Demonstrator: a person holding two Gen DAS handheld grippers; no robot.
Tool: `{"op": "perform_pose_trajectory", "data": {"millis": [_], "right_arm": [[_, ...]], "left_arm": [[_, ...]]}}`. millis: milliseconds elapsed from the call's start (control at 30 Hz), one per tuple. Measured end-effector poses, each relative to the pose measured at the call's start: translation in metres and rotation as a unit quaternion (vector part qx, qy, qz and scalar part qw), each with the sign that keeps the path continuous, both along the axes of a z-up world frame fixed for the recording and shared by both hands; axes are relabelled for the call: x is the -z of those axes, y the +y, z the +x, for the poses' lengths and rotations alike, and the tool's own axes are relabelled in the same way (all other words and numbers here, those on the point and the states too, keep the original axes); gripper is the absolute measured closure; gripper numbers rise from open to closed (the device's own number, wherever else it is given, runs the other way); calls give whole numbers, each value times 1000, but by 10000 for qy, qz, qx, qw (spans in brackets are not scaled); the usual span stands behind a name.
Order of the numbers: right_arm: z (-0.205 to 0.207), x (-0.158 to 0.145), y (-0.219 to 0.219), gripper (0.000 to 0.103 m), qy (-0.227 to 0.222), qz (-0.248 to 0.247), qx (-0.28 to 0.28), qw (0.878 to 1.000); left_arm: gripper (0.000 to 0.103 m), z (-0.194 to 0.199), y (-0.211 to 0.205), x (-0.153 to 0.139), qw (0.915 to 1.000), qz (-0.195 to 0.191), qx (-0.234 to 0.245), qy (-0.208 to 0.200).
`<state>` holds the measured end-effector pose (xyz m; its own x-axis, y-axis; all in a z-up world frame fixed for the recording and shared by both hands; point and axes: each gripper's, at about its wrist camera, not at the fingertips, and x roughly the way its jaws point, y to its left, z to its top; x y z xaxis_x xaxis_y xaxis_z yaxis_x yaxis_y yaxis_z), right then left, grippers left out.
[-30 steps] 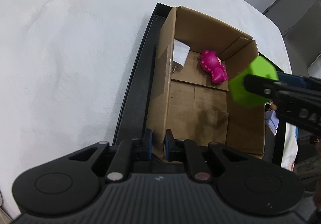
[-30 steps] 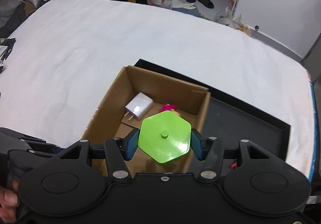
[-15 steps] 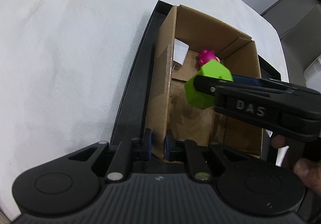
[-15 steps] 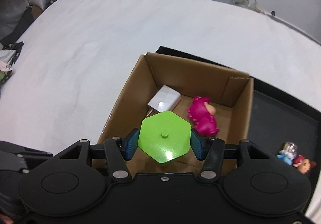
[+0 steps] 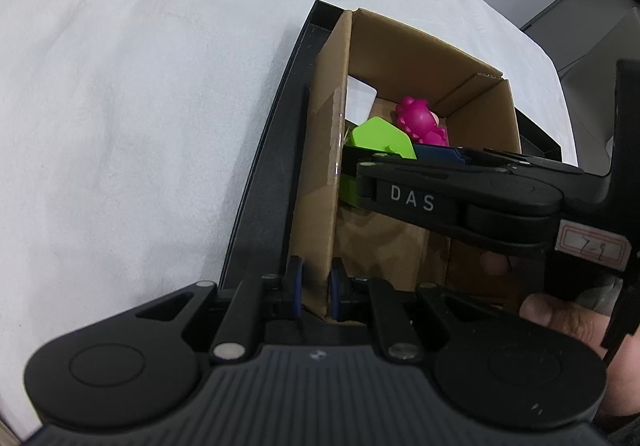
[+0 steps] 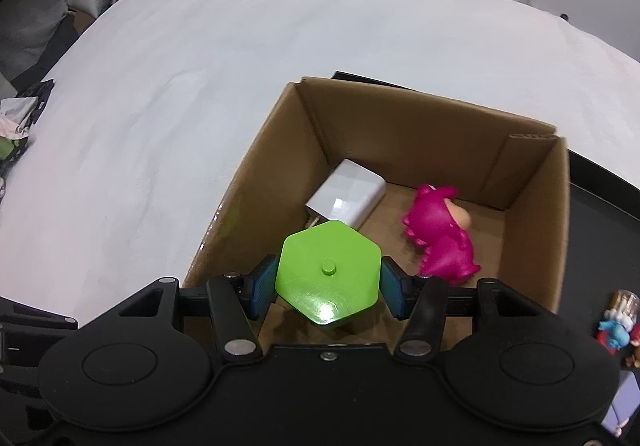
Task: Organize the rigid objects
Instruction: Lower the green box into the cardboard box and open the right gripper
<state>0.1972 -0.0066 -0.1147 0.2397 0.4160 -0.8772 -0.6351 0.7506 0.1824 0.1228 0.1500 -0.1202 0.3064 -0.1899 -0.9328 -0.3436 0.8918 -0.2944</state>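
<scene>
A cardboard box (image 6: 528, 230) stands on a black tray (image 6: 600, 190). My right gripper (image 6: 328, 288) is shut on a green hexagonal block (image 6: 328, 274) and holds it inside the box, near its left wall. The block also shows in the left wrist view (image 5: 380, 142). A magenta dinosaur toy (image 6: 438, 238) and a white charger (image 6: 346, 200) lie on the box floor. My left gripper (image 5: 315, 292) is shut on the box's near left wall (image 5: 320, 182).
The tray sits on a white tablecloth (image 6: 200, 86). Small toy figures (image 6: 618, 322) lie on the tray to the right of the box. Room clutter lies beyond the far table edge.
My right gripper has carried the green block from above the box's right side down into the box, toward its left wall. My left gripper has kept its hold on the wall.
</scene>
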Motion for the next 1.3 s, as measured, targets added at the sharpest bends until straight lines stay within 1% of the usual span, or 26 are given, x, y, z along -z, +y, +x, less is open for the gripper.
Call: {"op": "perform_pose_trajectory", "data": {"millis": [167, 333, 500, 600, 667, 733, 833, 933, 1067, 1300], "right_arm": [[2, -5, -5, 47, 97, 234, 87, 9996], [3, -12, -16, 46, 221, 379, 201, 9988], [-2, -23, -27, 43, 272, 575, 174, 9978], [-5, -31, -35, 37, 220, 584, 157, 9979], [-7, -36, -42, 31, 170, 606, 187, 9978], [-10, -40, -50, 30, 153, 632, 217, 9976], [-12, -41, -58, 29, 247, 671, 231, 9972], [-15, -45, -68, 28, 163, 643, 244, 9975], [-19, -50, -82, 25, 91, 767, 283, 9966], [-26, -58, -105, 23, -23, 863, 319, 9958]], "left_arm": [[91, 1, -1, 0, 10000, 21, 12, 5], [91, 1, -1, 0, 10000, 47, 4, 9], [91, 1, -5, -1, 9999, 139, 16, 14], [91, 1, -7, -2, 9998, 193, 33, 10], [91, 1, -8, -3, 9997, 233, 45, 17], [91, 1, -10, -4, 9996, 272, 71, 25], [91, 1, -11, -5, 9995, 305, 88, 39], [91, 1, -12, -6, 9993, 368, 114, 40], [91, 2, -16, -6, 9989, 446, 127, 61], [91, 3, -20, -9, 9983, 566, 106, 111]]}}
